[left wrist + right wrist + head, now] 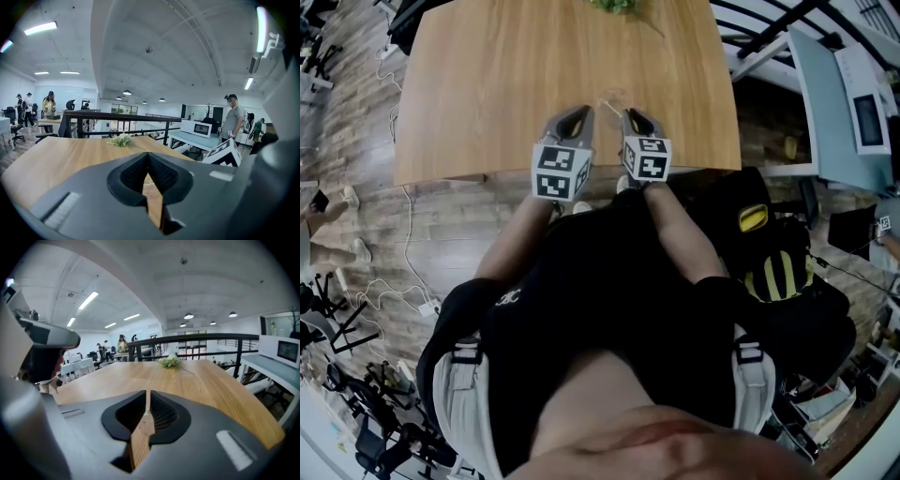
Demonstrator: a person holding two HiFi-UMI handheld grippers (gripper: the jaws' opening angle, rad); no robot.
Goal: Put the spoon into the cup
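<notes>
Both grippers hover over the near edge of the wooden table (pixel 487 84). In the head view my left gripper (pixel 578 111) and right gripper (pixel 630 114) sit side by side and point away from me. On the wood between their tips lies a faint see-through thing (pixel 611 99); it is too small to tell whether it is the cup or the spoon. In the left gripper view the left gripper (pixel 148 157) has its tips together with nothing in them. In the right gripper view the right gripper (pixel 148 397) shows a thin slit with only bare wood behind it.
A small bunch of white flowers (pixel 614 5) lies at the table's far edge. A black and yellow bag (pixel 769 253) sits right of me. Further right stands a white table with a microwave (pixel 867 117). A person (pixel 233 119) stands near it. A black railing (pixel 206 339) runs behind the table.
</notes>
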